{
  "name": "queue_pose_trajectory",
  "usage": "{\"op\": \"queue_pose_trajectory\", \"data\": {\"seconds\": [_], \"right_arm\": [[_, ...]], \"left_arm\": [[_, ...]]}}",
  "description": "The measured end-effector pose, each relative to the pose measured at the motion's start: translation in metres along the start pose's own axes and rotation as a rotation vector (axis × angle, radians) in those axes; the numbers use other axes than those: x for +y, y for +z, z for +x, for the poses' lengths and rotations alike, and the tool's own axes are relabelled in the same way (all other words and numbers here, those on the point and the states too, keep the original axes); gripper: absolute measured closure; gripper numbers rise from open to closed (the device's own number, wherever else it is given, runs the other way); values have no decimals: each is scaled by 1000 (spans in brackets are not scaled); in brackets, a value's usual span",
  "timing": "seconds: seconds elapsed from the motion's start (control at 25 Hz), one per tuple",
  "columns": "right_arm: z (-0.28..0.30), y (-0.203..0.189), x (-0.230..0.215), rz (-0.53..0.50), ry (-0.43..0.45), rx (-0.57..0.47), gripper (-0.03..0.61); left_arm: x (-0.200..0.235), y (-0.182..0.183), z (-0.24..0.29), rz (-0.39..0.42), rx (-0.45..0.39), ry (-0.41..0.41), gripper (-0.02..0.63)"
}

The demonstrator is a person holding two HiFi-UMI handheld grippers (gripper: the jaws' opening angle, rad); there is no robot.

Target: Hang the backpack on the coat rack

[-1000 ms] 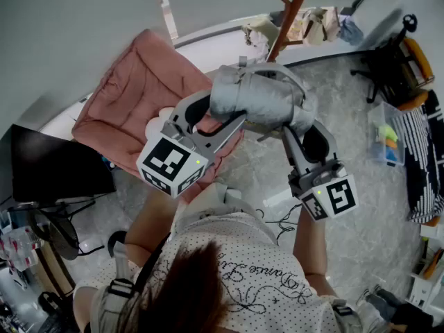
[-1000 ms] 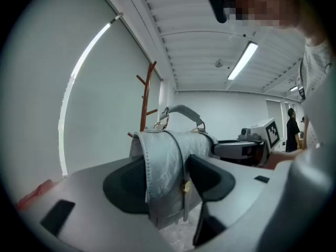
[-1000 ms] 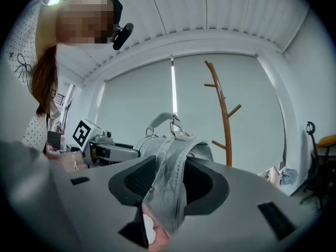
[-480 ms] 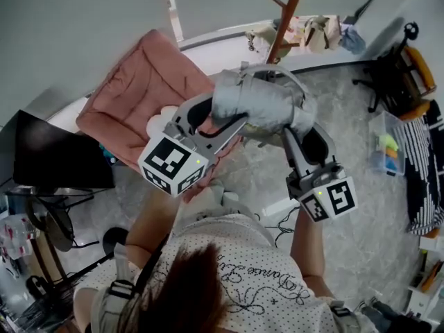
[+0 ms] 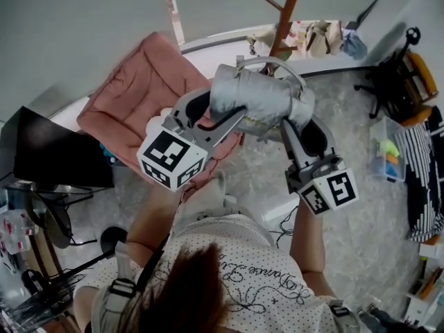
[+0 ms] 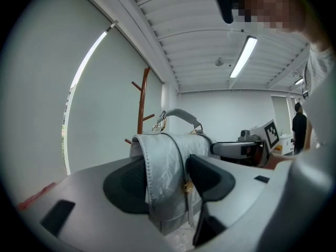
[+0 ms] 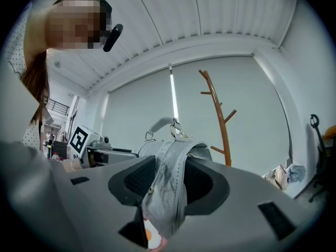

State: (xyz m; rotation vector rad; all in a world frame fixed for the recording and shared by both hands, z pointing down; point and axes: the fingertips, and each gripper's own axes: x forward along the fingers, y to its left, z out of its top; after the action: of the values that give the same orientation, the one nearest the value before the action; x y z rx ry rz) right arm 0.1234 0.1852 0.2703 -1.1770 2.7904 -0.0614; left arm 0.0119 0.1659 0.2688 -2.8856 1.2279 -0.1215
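A grey backpack [image 5: 253, 101] hangs in the air between my two grippers, its top handle [image 6: 178, 114] upright. My left gripper [image 5: 220, 113] is shut on the bag's left edge; in the left gripper view a fold of grey fabric [image 6: 165, 175] is pinched between the pads. My right gripper [image 5: 297, 120] is shut on the bag's right edge, with a grey strap [image 7: 172, 190] clamped between its pads. The brown wooden coat rack [image 5: 288, 11] stands just beyond the bag, its pegs [image 7: 215, 106] bare.
A pink padded chair [image 5: 135, 96] sits left of the bag, with a black monitor [image 5: 48, 161] further left. Small bags and clutter [image 5: 316, 33] lie by the rack's foot. An office chair [image 5: 399, 61] and a clear bin [image 5: 385, 134] stand to the right.
Both grippers have carried the backpack a little upward and toward the coat rack. The grips look the same.
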Motion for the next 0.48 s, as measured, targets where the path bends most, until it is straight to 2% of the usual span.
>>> {"op": "queue_pose_trajectory", "data": {"seconds": [0.2, 0.48], "right_arm": [[17, -3, -15, 0, -1, 15, 407], [63, -11, -54, -7, -27, 42, 407]], "left_arm": [[17, -2, 16, -4, 2, -7, 380], [64, -9, 60, -24, 6, -35, 379]]}}
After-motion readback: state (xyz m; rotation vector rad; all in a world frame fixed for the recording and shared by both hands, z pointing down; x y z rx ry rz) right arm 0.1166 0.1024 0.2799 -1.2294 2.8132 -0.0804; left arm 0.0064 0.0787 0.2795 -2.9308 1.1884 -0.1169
